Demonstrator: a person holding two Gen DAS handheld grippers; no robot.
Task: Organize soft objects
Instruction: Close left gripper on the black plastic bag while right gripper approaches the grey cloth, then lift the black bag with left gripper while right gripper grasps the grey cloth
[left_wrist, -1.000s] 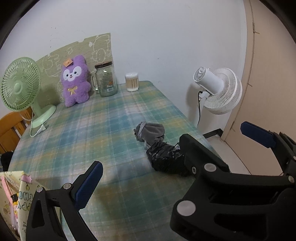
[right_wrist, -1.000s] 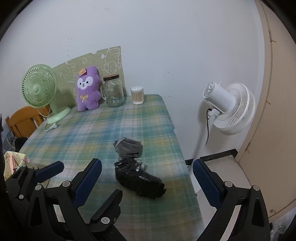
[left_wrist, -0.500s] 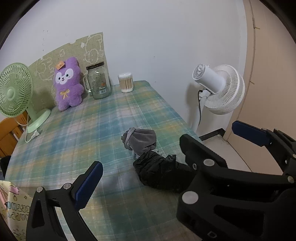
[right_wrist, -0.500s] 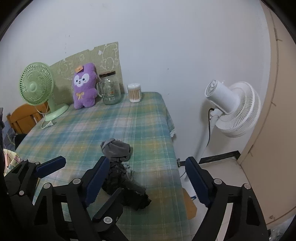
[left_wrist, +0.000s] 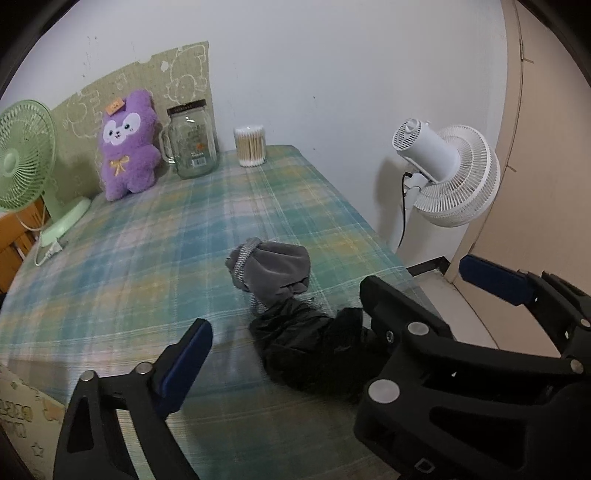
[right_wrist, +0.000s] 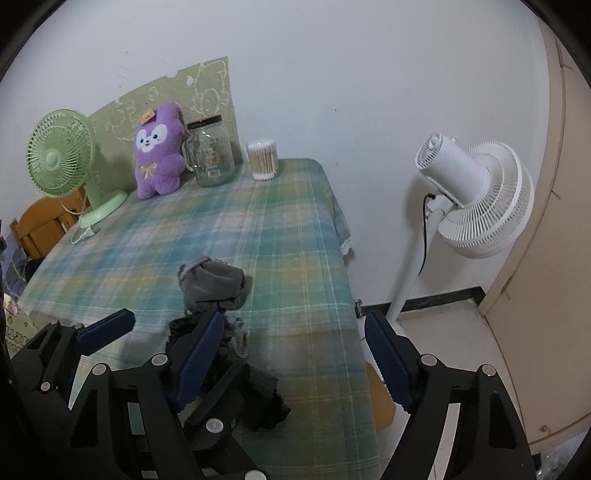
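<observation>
Lower centre of frame: my left gripper (left_wrist: 284, 325) and right gripper (right_wrist: 295, 347) both wide, empty. Risk: black cloth (left_wrist: 310, 350) near table (left_wrist: 147, 240) edge; clumsy grab drags it off.

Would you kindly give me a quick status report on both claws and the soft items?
Left claw open, empty. Right claw open, empty. Gray cloth and black cloth bunched together on the table. Nothing in the way.

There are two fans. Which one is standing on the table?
The green fan stands on the table, at its far left beside the purple plush. The white fan stands on the floor, on a pole past the table's right edge.
</observation>
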